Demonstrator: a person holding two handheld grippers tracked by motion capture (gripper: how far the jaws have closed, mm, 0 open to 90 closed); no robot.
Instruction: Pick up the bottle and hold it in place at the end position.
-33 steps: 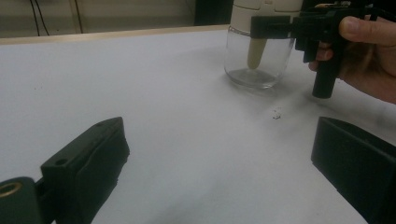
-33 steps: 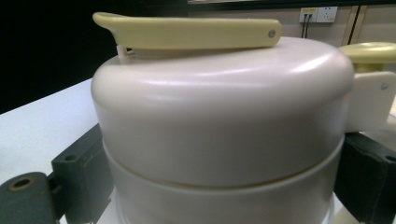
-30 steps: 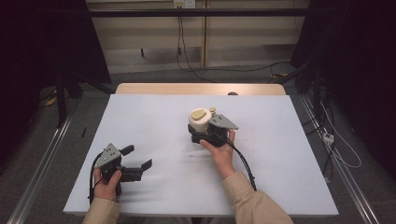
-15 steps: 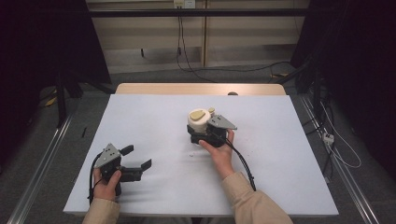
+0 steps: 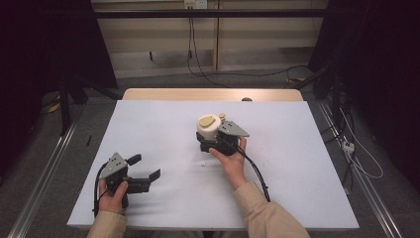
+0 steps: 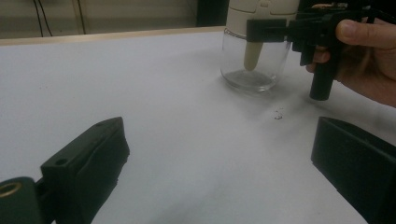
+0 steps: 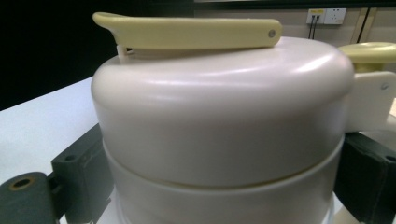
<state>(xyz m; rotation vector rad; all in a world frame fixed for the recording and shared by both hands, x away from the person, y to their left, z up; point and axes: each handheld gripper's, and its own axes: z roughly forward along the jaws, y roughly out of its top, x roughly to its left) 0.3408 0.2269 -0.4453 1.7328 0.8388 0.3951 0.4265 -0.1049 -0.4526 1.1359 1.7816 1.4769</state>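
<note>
Cream lid (image 7: 224, 112) with pale yellow lever (image 7: 187, 32) on clear glass jar (image 6: 254, 65); black grippers, white table (image 5: 148, 129).

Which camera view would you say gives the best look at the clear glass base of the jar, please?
The left gripper view: the jar stands on the table with its transparent base exposed and a cream piece hanging inside. The right gripper view shows its cream lid close up between the claw's jaws; the high view shows the lid top from afar.

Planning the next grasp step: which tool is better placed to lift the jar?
Right. The right tool already has its jaws on both sides of the jar, just under its cream lid. The left tool sits open near the table's front-left, well apart from the jar.
</note>
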